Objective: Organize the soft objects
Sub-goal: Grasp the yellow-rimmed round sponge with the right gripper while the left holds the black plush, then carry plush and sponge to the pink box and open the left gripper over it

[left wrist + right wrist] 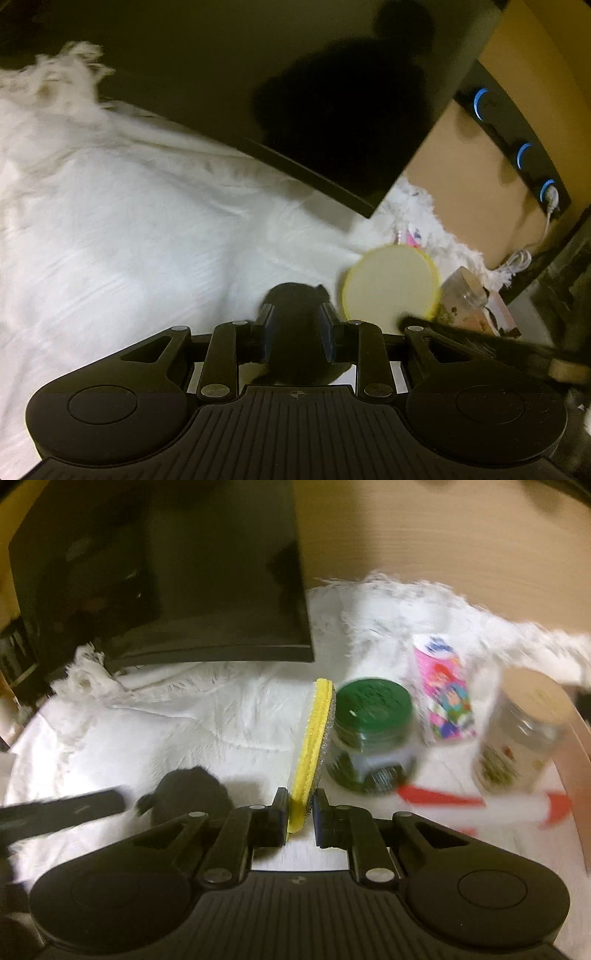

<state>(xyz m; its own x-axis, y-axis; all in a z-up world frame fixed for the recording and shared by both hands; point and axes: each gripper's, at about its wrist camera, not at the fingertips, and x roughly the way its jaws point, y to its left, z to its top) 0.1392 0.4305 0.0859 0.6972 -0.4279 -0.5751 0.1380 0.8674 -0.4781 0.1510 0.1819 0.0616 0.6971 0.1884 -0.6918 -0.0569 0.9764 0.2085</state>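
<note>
Clamping a dark soft lump (297, 317), the left claw (298, 325) waits while the right claw (300, 812) pinches the yellow scrub pad (312, 746) edge-up just left of the green-lidded jar (371, 734); neither yet placed.

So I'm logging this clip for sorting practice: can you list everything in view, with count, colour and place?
Scrub pad: one, yellow rim, on edge between the right fingers.
Soft lump: one, black, between the left fingers.
Jar: one, green lid, right of the pad.
Clear jar: one, pale lid, far right.
Packet: one, pink, behind the jars.
Tube: one, red and white, front right.
Cloth: white, underneath.
Box: black, behind.
Left gripper, right gripper: black.
</note>
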